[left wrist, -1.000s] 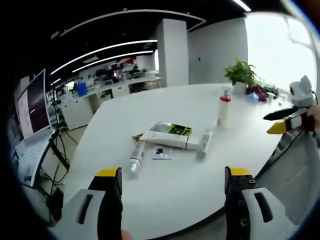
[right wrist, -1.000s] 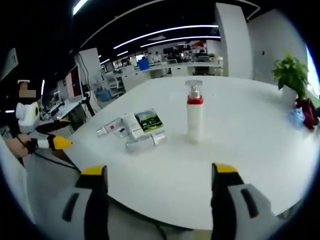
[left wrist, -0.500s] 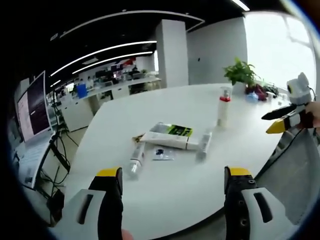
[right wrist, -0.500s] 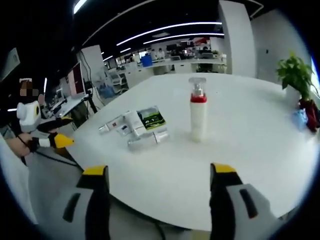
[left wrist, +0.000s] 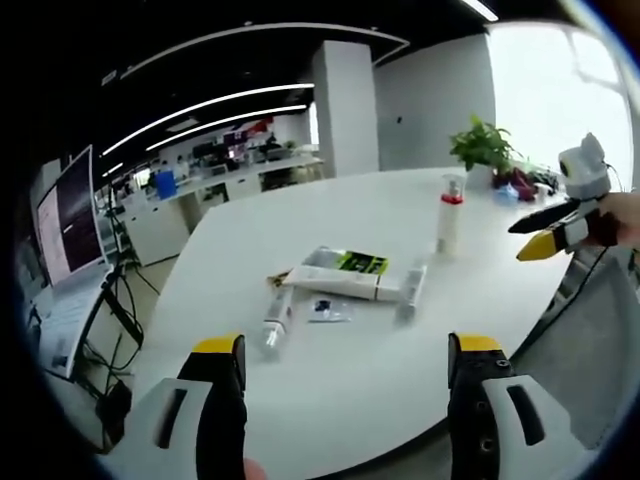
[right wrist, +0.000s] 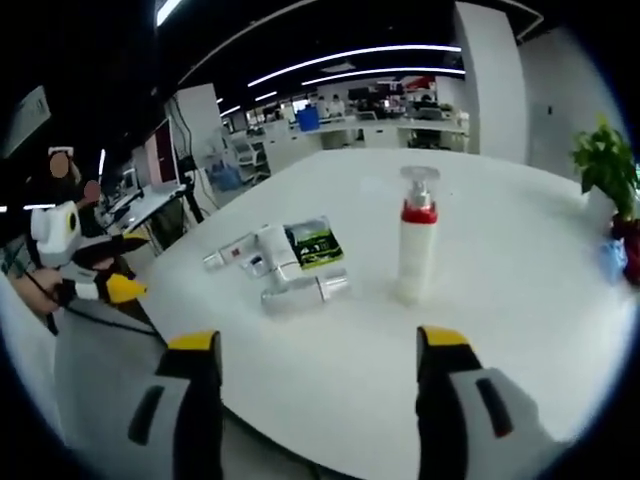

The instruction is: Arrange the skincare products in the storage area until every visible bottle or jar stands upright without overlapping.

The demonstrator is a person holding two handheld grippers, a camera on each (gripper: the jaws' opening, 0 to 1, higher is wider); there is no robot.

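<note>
**Both my grippers open and empty, short of the table**

In the left gripper view, my left gripper (left wrist: 345, 375) has its yellow-tipped jaws spread wide with nothing between them, hanging over the near edge of the white table (left wrist: 340, 400). In the right gripper view, my right gripper (right wrist: 318, 365) is just as wide open, holding and touching nothing.

Past the left jaws, at 11 o'clock, a clear tube (left wrist: 273, 322) lies flat. Just beyond it a small sachet (left wrist: 326, 309) lies beside a white tube with a green and black label (left wrist: 343, 273), also lying down. A silver tube (left wrist: 408, 290) lies at 1 o'clock, touching the white tube's end. Farther, at 1 o'clock, a white pump bottle with a red collar (left wrist: 448, 214) stands upright, apart from the rest. A potted plant (left wrist: 483, 146) sits at the far edge.
</note>
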